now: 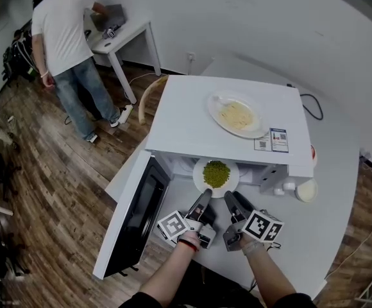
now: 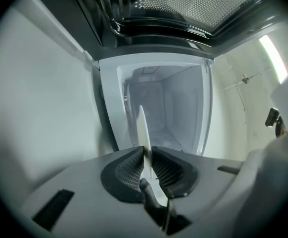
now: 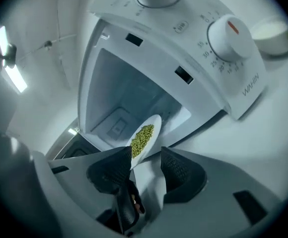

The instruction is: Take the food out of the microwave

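While the white microwave oven [image 1: 186, 120] stands on the white worktop [image 1: 327, 223] w/ its black-windowed door [image 1: 138, 217] swung wide to the left, both grippers meet at its mouth. The white round plate of green peas [image 1: 232, 172] sits right at the front edge of the cavity, approx. level in the head view. The left gripper [image 1: 205, 194] is clamped on the plate's near rim. In the left gripper view the plate [image 2: 143, 128] shows edge-on, nipped tight between both ribbed pads of the left gripper [image 2: 146, 155]. The right gripper [image 1: 229, 196] is beside it w/ jaws wide apart. In the right gripper view the plate rim [image 3: 155, 123] lies between the jaws of the right gripper [image 3: 145, 157], against one pad, the other pad clear of it, so no clamp there. A second white plate of pale noodles [image 1: 211, 108] rests on top of the oven.
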`<state>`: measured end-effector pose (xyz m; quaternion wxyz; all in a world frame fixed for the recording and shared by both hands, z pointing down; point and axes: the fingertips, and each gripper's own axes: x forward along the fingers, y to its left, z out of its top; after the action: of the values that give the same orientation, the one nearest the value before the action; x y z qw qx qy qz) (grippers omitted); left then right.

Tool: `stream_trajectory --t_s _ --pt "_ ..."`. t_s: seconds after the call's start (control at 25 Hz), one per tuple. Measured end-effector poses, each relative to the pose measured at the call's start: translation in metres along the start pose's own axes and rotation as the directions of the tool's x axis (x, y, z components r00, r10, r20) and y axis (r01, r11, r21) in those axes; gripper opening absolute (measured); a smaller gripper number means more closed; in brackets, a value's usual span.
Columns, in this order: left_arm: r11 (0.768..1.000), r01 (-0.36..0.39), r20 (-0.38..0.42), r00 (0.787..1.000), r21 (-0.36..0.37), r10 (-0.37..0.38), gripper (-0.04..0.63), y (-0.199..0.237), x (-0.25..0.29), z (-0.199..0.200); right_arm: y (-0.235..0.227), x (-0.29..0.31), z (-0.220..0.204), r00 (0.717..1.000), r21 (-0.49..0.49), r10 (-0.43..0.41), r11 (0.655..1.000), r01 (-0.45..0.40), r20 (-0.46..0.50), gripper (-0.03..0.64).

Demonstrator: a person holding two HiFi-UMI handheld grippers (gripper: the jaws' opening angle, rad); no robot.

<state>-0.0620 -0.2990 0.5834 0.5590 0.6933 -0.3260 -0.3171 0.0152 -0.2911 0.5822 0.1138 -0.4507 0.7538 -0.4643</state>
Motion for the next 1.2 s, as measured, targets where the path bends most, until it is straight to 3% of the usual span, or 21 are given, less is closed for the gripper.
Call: stream_trajectory --t_s 0.08,0.36,0.56,0.68,0.84,1.04,1.2 --pt "0.999 0.005 0.006 1.0 -0.05 -0.005 0.052 -0.003 -0.001 -0.003 0.004 0.004 0.001 1.0 0.034 0.011 0.999 -0.011 0.006 0.169" --pt "0.998 0.009 -0.003 1.0 -0.061 -0.009 0.049 -0.004 -0.004 -0.009 0.002 0.014 0.001 1.0 0.137 0.015 0.99 -0.016 0.008 0.167" --pt "0.999 0.001 -0.021 1.0 -0.039 -0.002 0.049 -0.004 -0.008 -0.011 -0.003 0.011 -0.003 1.0 0.141 -0.02 0.99 0.02 0.001 0.095" --pt "0.998 -0.027 -0.04 0.999 0.053 0.029 0.049 0.001 -0.013 -0.009 -0.002 0.01 -0.005 1.0 0.135 -0.024 0.991 0.025 -0.007 0.092" --pt "0.992 -0.059 -0.059 0.996 0.115 0.066 0.054 0.002 -0.02 -0.011 0.001 0.007 -0.01 0.999 0.109 -0.037 0.993 0.038 -0.012 0.089" --pt "0.982 -0.086 -0.068 0.993 0.166 0.098 0.054 0.001 -0.027 -0.013 0.004 0.002 -0.013 0.999 0.095 -0.037 0.995 0.039 -0.017 0.089" --pt "0.985 -0.071 -0.076 0.994 0.155 0.083 0.054 -0.006 -0.028 -0.019 0.007 -0.004 -0.013 0.999 0.091 -0.037 0.995 0.039 -0.015 0.089"
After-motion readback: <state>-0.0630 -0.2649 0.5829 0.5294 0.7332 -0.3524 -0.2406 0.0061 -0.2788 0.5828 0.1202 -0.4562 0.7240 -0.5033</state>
